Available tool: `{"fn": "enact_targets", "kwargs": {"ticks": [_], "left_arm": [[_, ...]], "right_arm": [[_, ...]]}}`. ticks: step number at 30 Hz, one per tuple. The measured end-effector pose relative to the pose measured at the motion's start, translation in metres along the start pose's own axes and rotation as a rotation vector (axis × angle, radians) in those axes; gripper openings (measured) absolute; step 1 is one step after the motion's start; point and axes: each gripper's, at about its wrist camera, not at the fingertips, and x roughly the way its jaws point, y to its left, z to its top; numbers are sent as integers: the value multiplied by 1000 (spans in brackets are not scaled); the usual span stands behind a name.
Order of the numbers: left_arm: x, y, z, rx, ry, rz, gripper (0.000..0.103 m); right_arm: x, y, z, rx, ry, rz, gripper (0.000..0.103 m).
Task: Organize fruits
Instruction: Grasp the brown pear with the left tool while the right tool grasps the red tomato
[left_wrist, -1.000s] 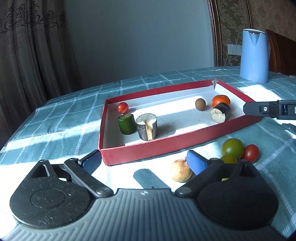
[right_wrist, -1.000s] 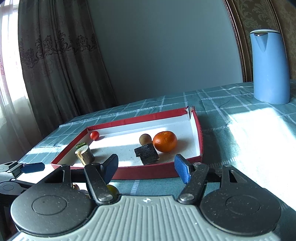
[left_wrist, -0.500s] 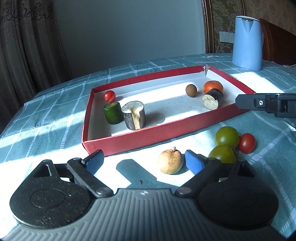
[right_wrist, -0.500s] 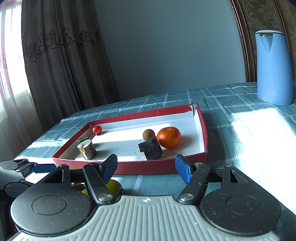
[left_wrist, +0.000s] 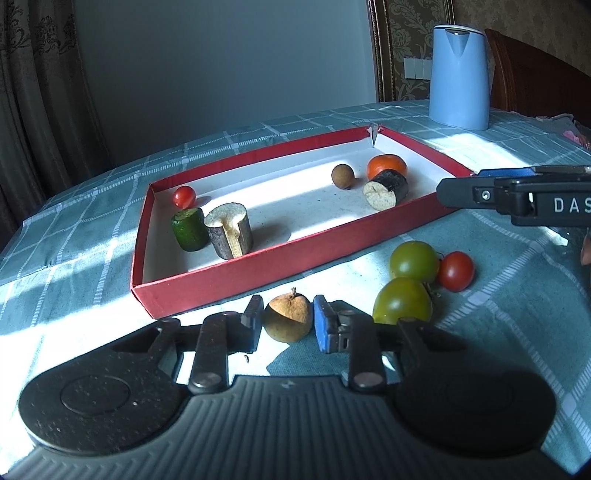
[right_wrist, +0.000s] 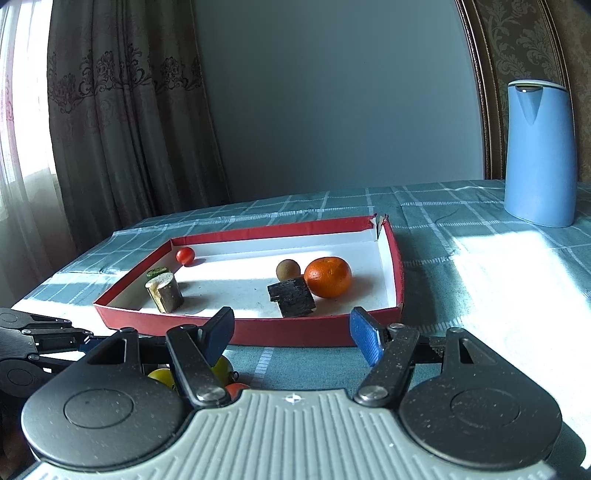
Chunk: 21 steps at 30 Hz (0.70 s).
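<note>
Checked teal tablecloth (left_wrist: 92, 229) w/ a red tray (left_wrist: 236, 273) mid-table, blue kettle (left_wrist: 460, 77) well behind. Tray already holds a cherry tomato (left_wrist: 184, 196), cucumber chunk (left_wrist: 189, 229), two dark cut pieces, a small brown fruit (left_wrist: 342, 176) and an orange (left_wrist: 387, 166). Left outside: brown pear-like fruit (left_wrist: 289, 320), two green tomatoes (left_wrist: 414, 261), one red tomato (left_wrist: 456, 271) (roughly half done, I'd say). Left gripper (left_wrist: 286, 323) has its fingers drawn in on either side of the pear-like fruit, touching or nearly; firm clamp unclear. Right gripper (right_wrist: 291, 334) fingers wide apart, holding nothing, just short of the tray's near wall. Tray centre has open room; low rim needs clearing on the lift.
</note>
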Motion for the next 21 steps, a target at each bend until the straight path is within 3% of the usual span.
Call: {"fn": "enact_targets", "kwargs": {"ticks": [6,12,21], "left_arm": [[0,12,2,-59,-8,90,27],[2,9,1,-31,-4,94,27],[4,7,1,-19,4,102,28]], "right_arm": [[-12,-3,-9,-15,34,28,69],[-13,-2,-16,-33,102,81,69],[4,19,-18,-141,209,79,69]]}}
